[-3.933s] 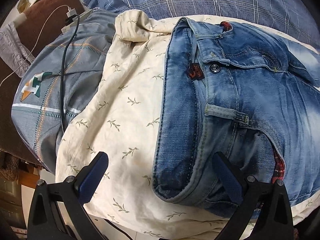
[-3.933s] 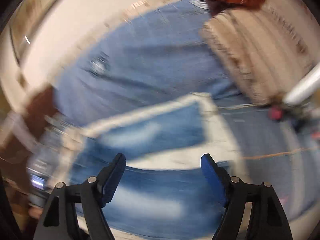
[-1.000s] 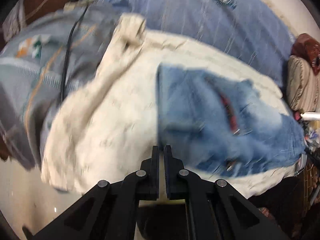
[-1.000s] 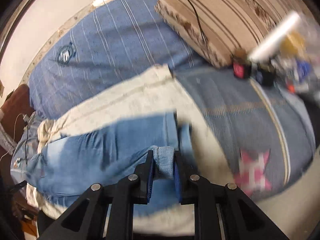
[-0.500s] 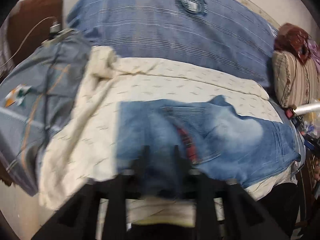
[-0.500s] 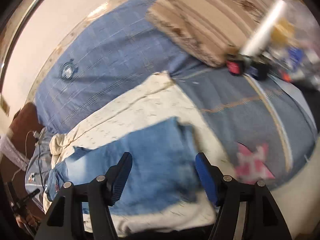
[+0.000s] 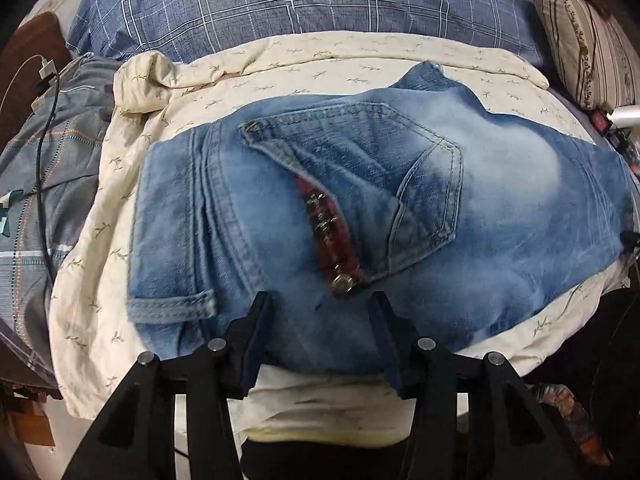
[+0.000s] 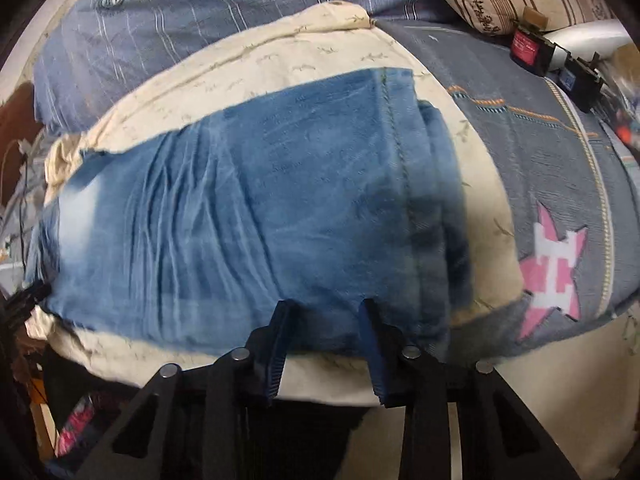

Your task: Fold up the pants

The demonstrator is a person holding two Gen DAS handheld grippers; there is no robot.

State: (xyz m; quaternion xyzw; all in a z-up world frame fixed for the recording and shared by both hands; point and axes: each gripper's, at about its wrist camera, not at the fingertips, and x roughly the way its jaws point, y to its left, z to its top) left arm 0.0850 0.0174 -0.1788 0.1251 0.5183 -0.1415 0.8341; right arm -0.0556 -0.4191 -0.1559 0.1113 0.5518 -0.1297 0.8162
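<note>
Blue jeans point(image 7: 400, 200) lie folded lengthwise on a cream leaf-print sheet point(image 7: 120, 200), back pocket and red plaid trim facing up, waistband at the left. In the right wrist view the leg end point(image 8: 280, 208) lies with its hems at the right. My left gripper point(image 7: 320, 304) is open, its fingers straddling the near edge of the jeans by the pocket button. My right gripper point(image 8: 324, 312) is open, its fingers at the near edge of the leg part close to the hems. Neither grips cloth.
A blue checked blanket point(image 7: 300, 0) lies behind the sheet. A striped pillow point(image 7: 588, 48) is at the right, a grey quilt point(image 8: 560, 160) with a pink star beside the hems. A charger cable point(image 7: 44, 140) runs over the grey bedding at the left. The bed edge is just under my grippers.
A second ago both grippers were shut, the right one on a jeans hem. Both have opened, let go and come down close to the near edge of the folded jeans.
</note>
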